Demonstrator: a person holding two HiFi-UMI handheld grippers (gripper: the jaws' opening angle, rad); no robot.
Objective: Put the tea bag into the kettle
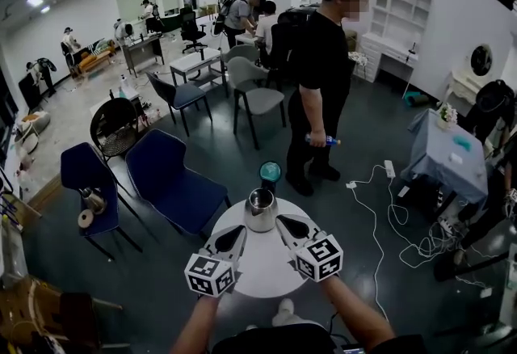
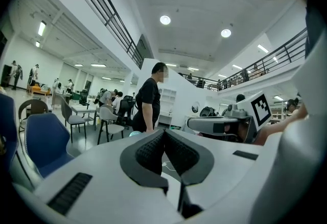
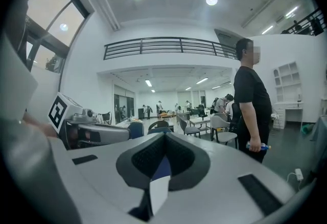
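Note:
A shiny metal kettle [image 1: 260,209] stands open-topped at the far side of the round white table [image 1: 262,267]. My right gripper [image 1: 283,221] is just right of the kettle, jaws closed; in the right gripper view [image 3: 164,136] a white slip of the tea bag [image 3: 159,193] sticks out between the jaws. My left gripper [image 1: 240,230] hovers just left of the kettle, level with the right one. Its jaws [image 2: 164,133] meet at the tips with nothing seen between them. The kettle is hidden in both gripper views.
A teal cup [image 1: 270,173] stands behind the kettle at the table's far edge. A person in black [image 1: 323,77] stands beyond the table holding a bottle [image 1: 321,140]. Blue chairs [image 1: 174,174] are to the left, and cables with a power strip [image 1: 390,169] lie on the floor to the right.

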